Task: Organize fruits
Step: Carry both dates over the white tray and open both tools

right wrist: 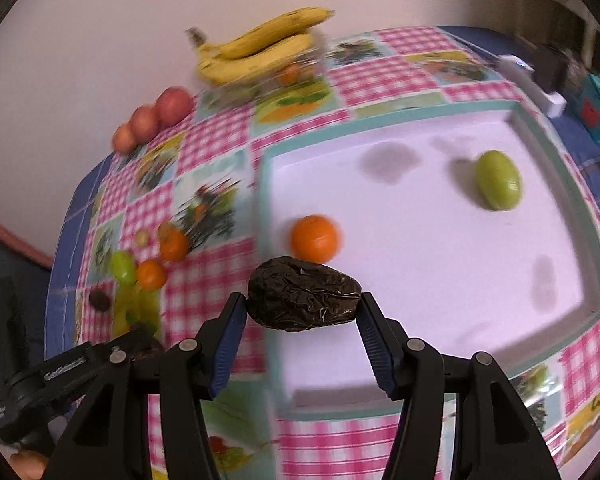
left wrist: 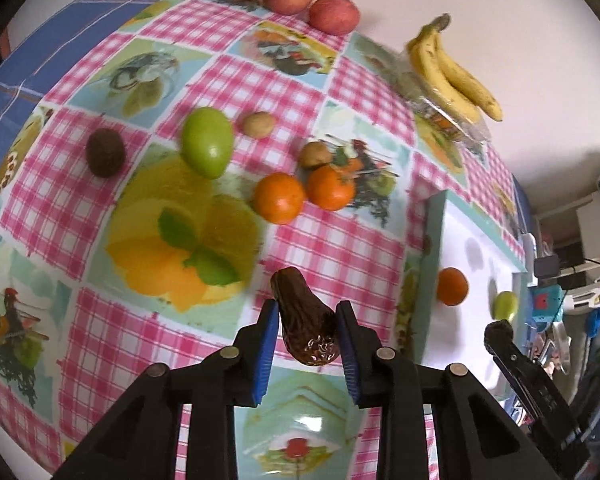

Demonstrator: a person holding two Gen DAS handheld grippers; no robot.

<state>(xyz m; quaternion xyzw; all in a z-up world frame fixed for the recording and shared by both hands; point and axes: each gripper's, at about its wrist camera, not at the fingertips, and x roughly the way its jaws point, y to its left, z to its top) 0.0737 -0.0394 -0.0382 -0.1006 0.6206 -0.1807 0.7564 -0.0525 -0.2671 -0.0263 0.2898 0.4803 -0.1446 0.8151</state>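
Left wrist: left gripper (left wrist: 307, 312) clenched on a dark brown wrinkled date (left wrist: 305, 322), held above the pink checked tablecloth (left wrist: 332, 240).

Right wrist: right gripper (right wrist: 302, 307) grasping a black wrinkled date (right wrist: 303, 300) above the white teal-rimmed tray (right wrist: 420, 280), near its left rim; round orange mandarin (right wrist: 314, 239) and green oval fruit (right wrist: 498, 185) lie inside.

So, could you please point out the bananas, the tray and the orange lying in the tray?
bananas (left wrist: 454, 74), left wrist view, middle of the bunch
tray (right wrist: 380, 118), right wrist view, far teal rim
orange in the tray (right wrist: 314, 239), right wrist view, centre of the fruit
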